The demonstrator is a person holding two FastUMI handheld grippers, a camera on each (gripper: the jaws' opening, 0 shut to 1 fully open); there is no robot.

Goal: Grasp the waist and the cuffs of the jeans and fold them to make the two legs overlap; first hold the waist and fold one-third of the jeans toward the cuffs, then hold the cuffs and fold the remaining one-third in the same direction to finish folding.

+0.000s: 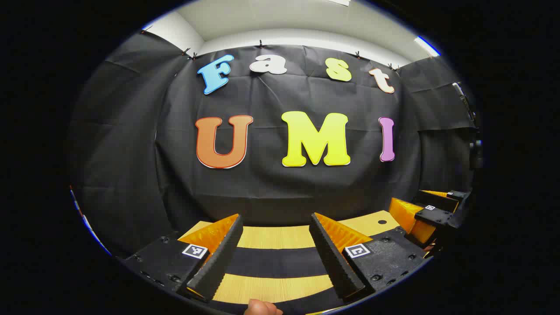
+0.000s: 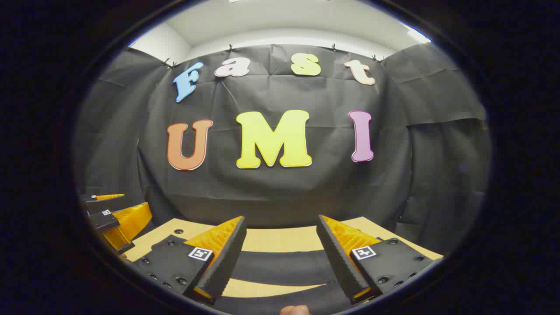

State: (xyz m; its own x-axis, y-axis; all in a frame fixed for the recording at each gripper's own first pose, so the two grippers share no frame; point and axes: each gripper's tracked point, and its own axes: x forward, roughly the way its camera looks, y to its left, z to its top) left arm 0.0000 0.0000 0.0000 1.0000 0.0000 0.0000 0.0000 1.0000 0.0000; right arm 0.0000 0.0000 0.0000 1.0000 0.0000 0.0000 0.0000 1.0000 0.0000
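My left gripper (image 1: 275, 216) is open, held level above the table with nothing between its fingers. A dark band of cloth (image 1: 275, 262) lies across the wooden table (image 1: 271, 238) under it; I cannot tell whether it is the jeans. In the right gripper view, my right gripper (image 2: 281, 217) also stands open and empty over a dark band (image 2: 280, 267) on the table (image 2: 280, 239). The right gripper (image 1: 431, 210) shows at the far right of the left gripper view. In the right gripper view the left gripper (image 2: 111, 210) sits at the far left. Both point at the wall.
The black cloth wall (image 1: 280, 183) closes off the table's far edge and wraps round both sides. Small round holes (image 1: 382, 222) (image 2: 178, 231) sit in the tabletop near its far corners. A fingertip (image 1: 262, 308) (image 2: 295, 310) shows at the bottom of each view.
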